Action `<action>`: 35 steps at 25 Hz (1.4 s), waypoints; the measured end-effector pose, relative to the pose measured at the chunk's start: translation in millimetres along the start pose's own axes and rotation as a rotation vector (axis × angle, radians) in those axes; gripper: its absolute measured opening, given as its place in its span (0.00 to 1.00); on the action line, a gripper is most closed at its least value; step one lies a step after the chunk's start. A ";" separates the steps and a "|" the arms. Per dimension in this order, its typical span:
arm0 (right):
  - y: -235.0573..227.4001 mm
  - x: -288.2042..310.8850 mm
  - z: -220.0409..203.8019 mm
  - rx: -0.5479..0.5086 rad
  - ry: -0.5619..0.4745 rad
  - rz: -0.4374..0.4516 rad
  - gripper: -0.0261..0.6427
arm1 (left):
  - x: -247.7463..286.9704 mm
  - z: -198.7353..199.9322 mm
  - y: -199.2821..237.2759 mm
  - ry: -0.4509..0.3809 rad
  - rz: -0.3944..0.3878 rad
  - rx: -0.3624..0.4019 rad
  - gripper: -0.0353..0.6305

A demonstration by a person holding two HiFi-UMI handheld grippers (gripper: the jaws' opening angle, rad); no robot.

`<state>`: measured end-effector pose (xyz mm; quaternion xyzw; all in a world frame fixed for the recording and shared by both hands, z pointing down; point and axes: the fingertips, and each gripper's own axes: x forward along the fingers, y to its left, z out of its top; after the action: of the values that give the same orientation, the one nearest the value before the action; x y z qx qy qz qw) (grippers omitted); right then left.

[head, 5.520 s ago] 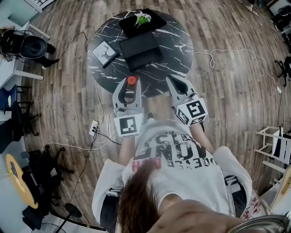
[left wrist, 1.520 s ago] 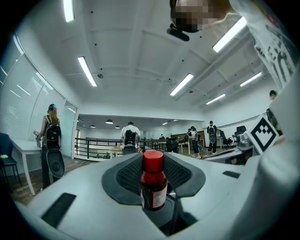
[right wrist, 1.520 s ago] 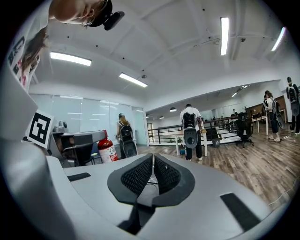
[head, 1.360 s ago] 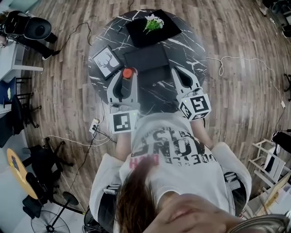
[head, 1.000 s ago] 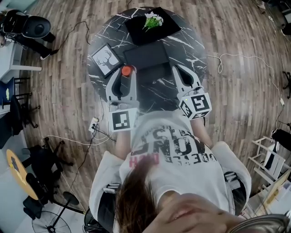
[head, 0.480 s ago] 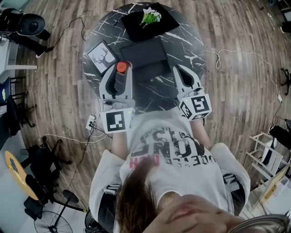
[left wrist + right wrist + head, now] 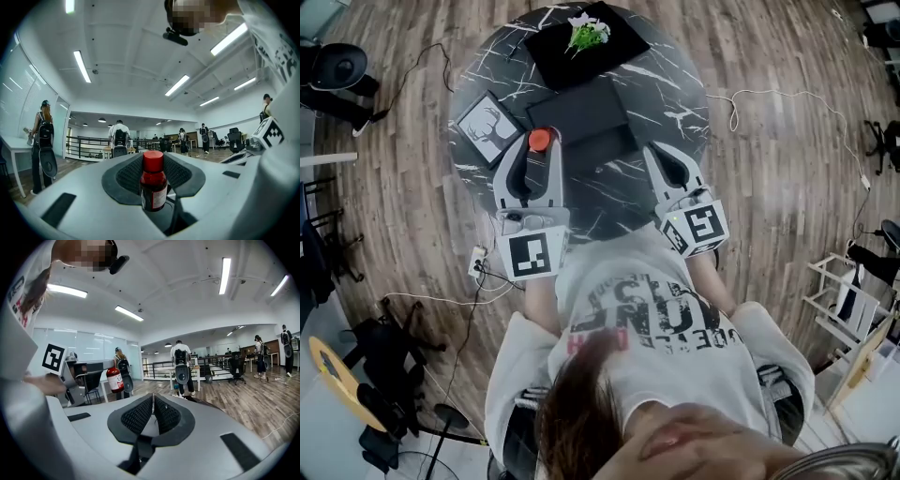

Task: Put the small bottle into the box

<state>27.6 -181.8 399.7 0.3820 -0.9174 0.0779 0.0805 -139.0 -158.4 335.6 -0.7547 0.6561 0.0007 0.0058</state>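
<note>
Bottle (image 7: 153, 186) almost at the box (image 7: 581, 114)

The left gripper (image 7: 541, 150) squeezes the bottle (round and smooth, red cap, dark red body, white label). It has carried it from the table's (image 7: 680, 98) near edge to just beside the box's front left corner, so I think only the drop-in is left. The right gripper (image 7: 153, 403) has its 2 bumpy pads pressed together on nothing. The box is black and flat; the round table is black with white veins.

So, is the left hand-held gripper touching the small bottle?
Touching. The left gripper view shows the small bottle standing between the jaws of the left hand-held gripper, with both dark pads pressed against its sides.
</note>
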 end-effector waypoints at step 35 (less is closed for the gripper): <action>-14.7 -15.8 -18.7 0.038 0.040 -0.102 0.05 | 43.0 -107.2 -45.8 0.174 -0.150 -0.034 0.25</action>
<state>50.7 -177.3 415.8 0.4282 -0.8932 0.0989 0.0954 -88.4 -195.6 442.8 -0.7989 0.5956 -0.0539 -0.0640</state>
